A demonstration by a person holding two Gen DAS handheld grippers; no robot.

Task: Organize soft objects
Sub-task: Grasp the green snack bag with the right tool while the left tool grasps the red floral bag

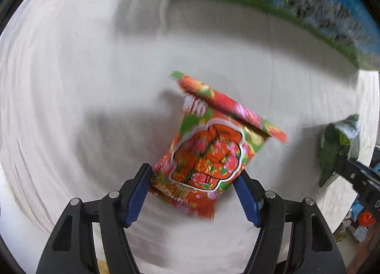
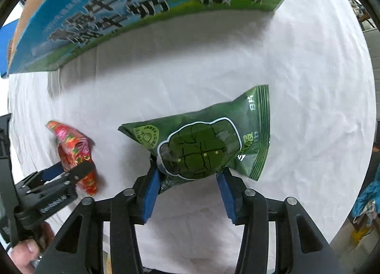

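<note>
While the left gripper [image 1: 192,193] brackets the red floral crinkly snack pouch [image 1: 209,150] on the white cloth [image 1: 83,84], blur hides pad contact; I cannot tell. Right view: the right gripper [image 2: 190,191] pinches a green foil snack pouch [image 2: 206,138]; slick film could slip.
</note>
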